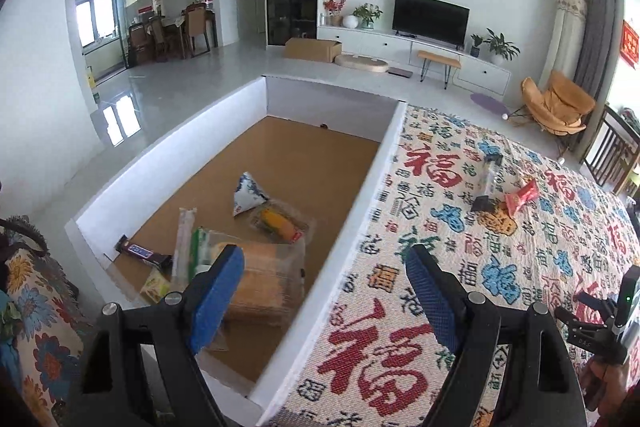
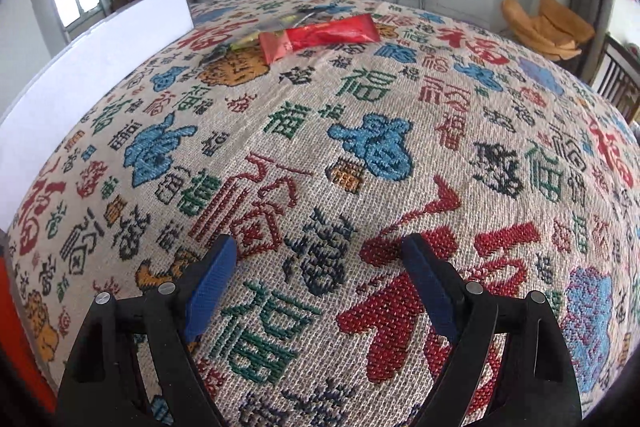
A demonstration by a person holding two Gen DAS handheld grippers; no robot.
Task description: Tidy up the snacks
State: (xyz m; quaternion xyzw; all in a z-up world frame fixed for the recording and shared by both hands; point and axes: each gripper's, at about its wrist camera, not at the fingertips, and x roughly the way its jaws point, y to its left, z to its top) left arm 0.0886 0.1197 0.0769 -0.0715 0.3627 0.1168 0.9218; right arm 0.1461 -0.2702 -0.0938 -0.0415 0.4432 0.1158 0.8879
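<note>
Blue-padded black fingers of the right gripper (image 2: 320, 279) fill the bottom of the right wrist view, spread wide with only woven cloth showing between them; nothing is held. Straight ahead and up the frame lies the task's next likely thing, a flat red foil snack packet (image 2: 320, 35), resting on the cream tablecloth woven with red, blue and green characters (image 2: 360, 155). Its long axis runs nearly across the view, left to right with the right end slightly higher, so it lies roughly crosswise to the line the gripper points along. My judgement is that the jaws, as they stand, would straddle its length and not its width, so a roll of the wrist looks needed before closing. Touching its left end, a clear packet with dark ends (image 2: 256, 29) lies partly behind it; how the two overlap I cannot tell.

From the left gripper (image 1: 324, 291), also open and empty, the same red packet (image 1: 521, 195) sits well apart to the upper right, so the right hand is judged nearer. That left gripper hangs over the near wall of a white-sided box with a brown cardboard floor (image 1: 394, 155), where several wrapped snacks (image 1: 264, 259) already lie in a loose pile at the near end.
</note>
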